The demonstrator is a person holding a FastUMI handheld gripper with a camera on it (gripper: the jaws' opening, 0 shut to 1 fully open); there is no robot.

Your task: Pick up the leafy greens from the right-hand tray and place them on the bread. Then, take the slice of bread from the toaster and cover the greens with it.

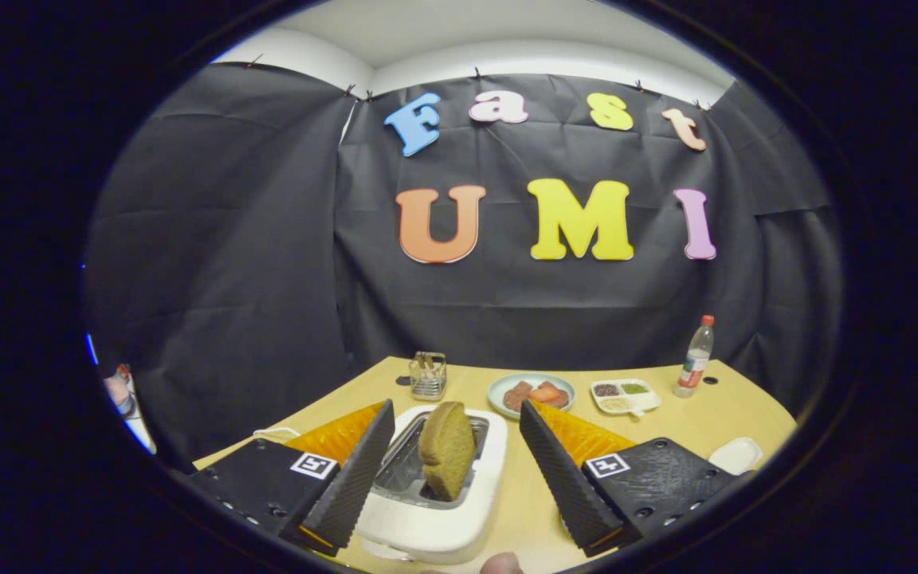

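Observation:
A brown slice of bread (446, 450) stands upright in the slot of a white toaster (435, 518) on the wooden table. My gripper (453, 454) is open, its fingers on either side of the slice and apart from it, over the toaster's top. Beyond the fingers sits a pale green plate (500, 391) with reddish-brown food on it; I cannot make out greens or bread there. To its right is a small white divided tray (625, 396) with dark and green bits in its compartments.
A wire holder (428, 375) stands at the table's far left. A plastic bottle with a red cap (695, 357) stands at the far right. A white object (735, 455) lies by the right edge. A fingertip (500, 563) shows at the near edge.

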